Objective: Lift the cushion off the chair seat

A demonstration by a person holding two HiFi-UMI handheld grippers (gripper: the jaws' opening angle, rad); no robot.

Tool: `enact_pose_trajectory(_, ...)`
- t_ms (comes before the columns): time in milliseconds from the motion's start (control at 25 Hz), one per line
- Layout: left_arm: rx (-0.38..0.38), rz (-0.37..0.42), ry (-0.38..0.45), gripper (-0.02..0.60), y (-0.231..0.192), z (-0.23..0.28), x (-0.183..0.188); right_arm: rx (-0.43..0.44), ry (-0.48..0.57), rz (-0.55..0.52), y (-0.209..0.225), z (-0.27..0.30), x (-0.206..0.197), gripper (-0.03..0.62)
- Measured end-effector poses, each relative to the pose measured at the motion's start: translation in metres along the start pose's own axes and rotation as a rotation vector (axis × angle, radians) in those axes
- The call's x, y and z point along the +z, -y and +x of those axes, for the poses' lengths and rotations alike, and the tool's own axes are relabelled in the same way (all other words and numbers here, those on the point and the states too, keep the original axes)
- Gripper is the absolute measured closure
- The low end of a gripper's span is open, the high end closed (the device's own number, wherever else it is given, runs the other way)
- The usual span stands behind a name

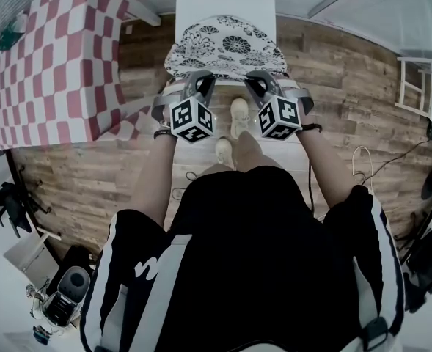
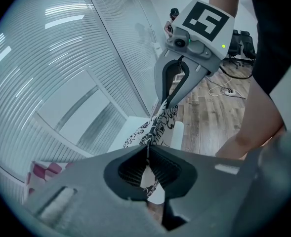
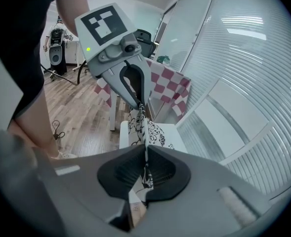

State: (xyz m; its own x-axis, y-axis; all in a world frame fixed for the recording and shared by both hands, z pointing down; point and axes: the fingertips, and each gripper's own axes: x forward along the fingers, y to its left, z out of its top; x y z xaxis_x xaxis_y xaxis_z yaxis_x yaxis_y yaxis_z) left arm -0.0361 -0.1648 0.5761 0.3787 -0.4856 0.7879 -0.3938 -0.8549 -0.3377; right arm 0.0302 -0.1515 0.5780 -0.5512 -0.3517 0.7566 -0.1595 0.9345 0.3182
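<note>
Two grippers, one cushion, one chair and one checked table make up the scene. Farthest left stands the table under its red-and-white cloth (image 1: 54, 64). Next to it the left gripper (image 1: 202, 81) reaches forward and down on a bare, outstretched forearm, marker cube facing up. Its jaws are clamped together on the near edge of the cushion (image 1: 227, 50). The single cushion (white, with a black flower print) lies over the front of the white chair (image 1: 223, 6). Its near edge is pinched up between the two claws, while its far part seems to rest on the seat. To the right, the right gripper (image 1: 257, 81) mirrors the first at the same tilt, jaws likewise squeezed onto that edge. Two pale shoes (image 1: 239, 114) show on the wooden floor between the forearms.
</note>
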Motion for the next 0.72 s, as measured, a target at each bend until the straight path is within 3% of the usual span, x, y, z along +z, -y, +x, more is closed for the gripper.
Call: enact_pose_trajectory(720,-0.014,0.006,0.011,0.565,0.045,-0.023,-0.013,-0.018,-0.016,0.008,-0.051,-0.015,0.003,0.586)
